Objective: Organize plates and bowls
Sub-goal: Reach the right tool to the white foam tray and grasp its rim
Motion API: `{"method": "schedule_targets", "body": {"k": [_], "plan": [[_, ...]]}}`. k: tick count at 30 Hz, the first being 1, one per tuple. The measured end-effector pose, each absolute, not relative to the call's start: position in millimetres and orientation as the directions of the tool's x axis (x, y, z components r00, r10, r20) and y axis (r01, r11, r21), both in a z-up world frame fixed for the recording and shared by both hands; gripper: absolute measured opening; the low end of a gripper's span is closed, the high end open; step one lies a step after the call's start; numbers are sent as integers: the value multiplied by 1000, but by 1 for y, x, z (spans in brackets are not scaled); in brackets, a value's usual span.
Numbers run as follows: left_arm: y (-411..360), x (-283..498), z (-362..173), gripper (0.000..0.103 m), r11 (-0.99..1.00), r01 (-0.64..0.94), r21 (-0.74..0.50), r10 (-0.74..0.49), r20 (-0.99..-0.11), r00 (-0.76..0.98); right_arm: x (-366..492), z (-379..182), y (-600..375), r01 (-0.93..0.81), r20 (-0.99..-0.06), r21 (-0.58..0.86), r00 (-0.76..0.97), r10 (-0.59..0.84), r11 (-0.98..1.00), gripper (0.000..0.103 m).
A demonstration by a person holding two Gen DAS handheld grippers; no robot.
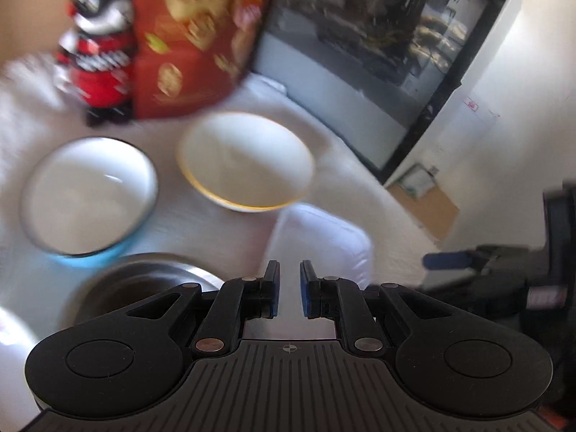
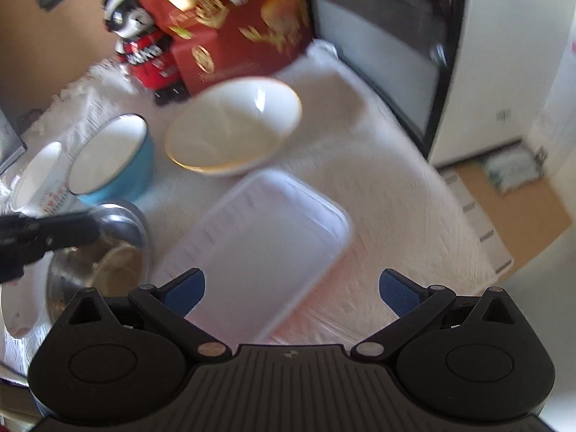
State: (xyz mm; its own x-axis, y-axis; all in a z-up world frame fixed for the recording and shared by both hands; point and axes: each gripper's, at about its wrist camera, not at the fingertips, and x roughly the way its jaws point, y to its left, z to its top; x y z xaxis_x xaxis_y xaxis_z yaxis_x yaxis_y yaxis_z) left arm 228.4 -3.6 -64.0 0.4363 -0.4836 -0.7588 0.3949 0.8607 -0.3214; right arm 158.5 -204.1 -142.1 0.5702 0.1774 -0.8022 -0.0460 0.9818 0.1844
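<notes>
Left gripper (image 1: 289,288) nearly closed, empty, above the steel bowl (image 1: 144,280). Right gripper (image 2: 291,291) spread wide, empty, over the white tray (image 2: 259,244). Gold-rimmed bowl (image 2: 230,126) sits beyond the tray; blue bowl (image 2: 111,158) to its left.

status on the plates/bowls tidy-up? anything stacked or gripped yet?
Done: nothing looks stacked. Gold-rimmed bowl, blue bowl, steel bowl and white tray sit apart on the white cloth.
In hand: nothing. Left claw is shut and empty; right claw hangs open over the tray.
Left: all grouping.
</notes>
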Motion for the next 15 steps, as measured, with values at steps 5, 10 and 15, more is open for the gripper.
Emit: {"method": "schedule_targets", "body": {"k": [5,10,15], "plan": [[-41,263,-83,14,875,449,-180,-368,-850,376,166,-164,-229,-28,-810,258,538,232,966,103],[-53,279,-102,16,894,429,-131,-284,-905,315,168,-177,-231,-52,-793,347,517,323,936,81],[-57,292,-118,17,925,361,-117,-233,-926,296,177,-185,-227,-73,-786,410,477,393,909,59]]}}
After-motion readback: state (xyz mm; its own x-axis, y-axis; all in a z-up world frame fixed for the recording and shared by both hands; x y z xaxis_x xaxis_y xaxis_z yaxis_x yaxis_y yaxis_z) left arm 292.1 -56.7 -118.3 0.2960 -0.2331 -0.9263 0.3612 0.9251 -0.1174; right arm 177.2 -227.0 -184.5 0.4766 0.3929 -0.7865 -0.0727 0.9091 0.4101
